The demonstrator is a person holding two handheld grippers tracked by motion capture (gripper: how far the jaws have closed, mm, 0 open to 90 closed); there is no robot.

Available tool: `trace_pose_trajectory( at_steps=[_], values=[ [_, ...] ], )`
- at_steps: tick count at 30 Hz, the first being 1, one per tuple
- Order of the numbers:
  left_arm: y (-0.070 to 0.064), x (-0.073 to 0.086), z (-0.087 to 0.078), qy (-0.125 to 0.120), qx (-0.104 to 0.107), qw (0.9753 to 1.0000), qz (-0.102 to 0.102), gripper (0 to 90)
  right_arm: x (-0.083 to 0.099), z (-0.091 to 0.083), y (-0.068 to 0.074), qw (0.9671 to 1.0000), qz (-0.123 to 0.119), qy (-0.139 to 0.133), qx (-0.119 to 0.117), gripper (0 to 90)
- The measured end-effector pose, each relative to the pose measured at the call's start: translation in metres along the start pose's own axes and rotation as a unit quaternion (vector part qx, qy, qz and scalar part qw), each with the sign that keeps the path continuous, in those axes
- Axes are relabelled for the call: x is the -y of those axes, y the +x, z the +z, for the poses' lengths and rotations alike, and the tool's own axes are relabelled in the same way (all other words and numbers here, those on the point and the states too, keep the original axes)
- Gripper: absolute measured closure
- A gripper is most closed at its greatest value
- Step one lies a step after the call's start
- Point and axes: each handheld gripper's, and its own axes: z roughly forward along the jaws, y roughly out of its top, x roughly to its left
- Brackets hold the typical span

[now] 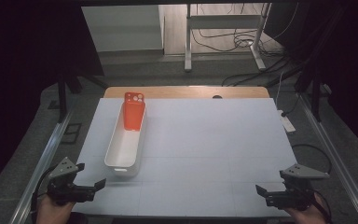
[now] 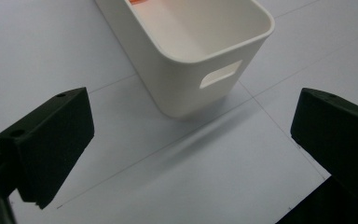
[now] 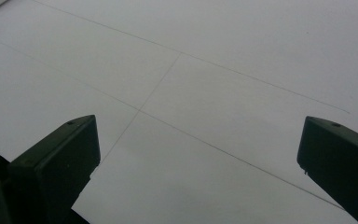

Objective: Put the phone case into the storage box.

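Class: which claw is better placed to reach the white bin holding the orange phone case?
Left. The left claw, open, sits just beside the white bin; the right claw is across the table.

My two grippers are all black: the left gripper (image 1: pixel 98 185) and right gripper (image 1: pixel 260 191) each carry a grey three-cornered plate on top, chunky blocky jaws with small screw holes, and a dark cable trailing off.

The table (image 1: pixel 205 154) is viewed from above its near edge, facing forward and down. From the near left corner, the white bin (image 2: pixel 191 51) is seen close up; it is shared with the high view (image 1: pixel 123 149). From the near right corner, bare tabletop (image 3: pixel 223 84) is seen closely.
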Motion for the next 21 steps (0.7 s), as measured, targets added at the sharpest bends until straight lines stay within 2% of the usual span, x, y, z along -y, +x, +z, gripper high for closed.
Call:
trace_pose_trajectory(
  at_steps=[12,21],
  values=[
    [0.0016,0.0058,-0.0019,0.0,0.0,1.0,-0.004,0.2,-0.0003,0.0004,0.0006,1.0,-0.001,0.003,0.002,0.0],
    [0.0009,0.0045,0.0006,0.011,0.0,0.9999,-0.003,0.4,0.0,0.0015,-0.0002,1.0,0.0,0.005,0.001,0.0]
  ],
)
